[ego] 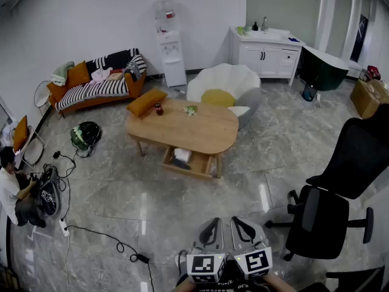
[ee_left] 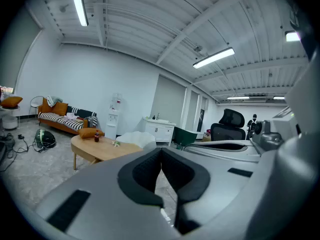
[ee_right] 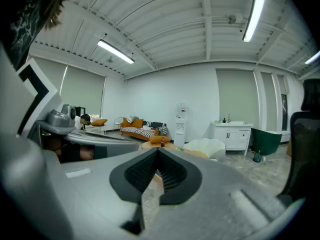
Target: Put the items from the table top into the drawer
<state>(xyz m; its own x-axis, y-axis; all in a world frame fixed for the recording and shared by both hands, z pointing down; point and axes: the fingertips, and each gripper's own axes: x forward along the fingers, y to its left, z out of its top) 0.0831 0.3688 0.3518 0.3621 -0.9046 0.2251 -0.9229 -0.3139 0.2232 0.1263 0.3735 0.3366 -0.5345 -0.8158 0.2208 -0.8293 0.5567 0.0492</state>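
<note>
Both tongs are shut with nothing in them. The left tongs and the right tongs have their black pads meeting at the tips, and they're held side by side low in the head view, well back from the furniture.

The stuff to put away is on the oval wooden worktop across the grey tiled floor. There's a small red bottle standing near the left end, and a little green-and-white item just to its right that's too small to make out. An orange cushion sits at that same left end.

The drawer under the near side of the worktop is pulled open, with something white and something dark already inside.

Behind it all there's a striped sofa and a water dispenser against the wall, plus a black office chair off to the right.
</note>
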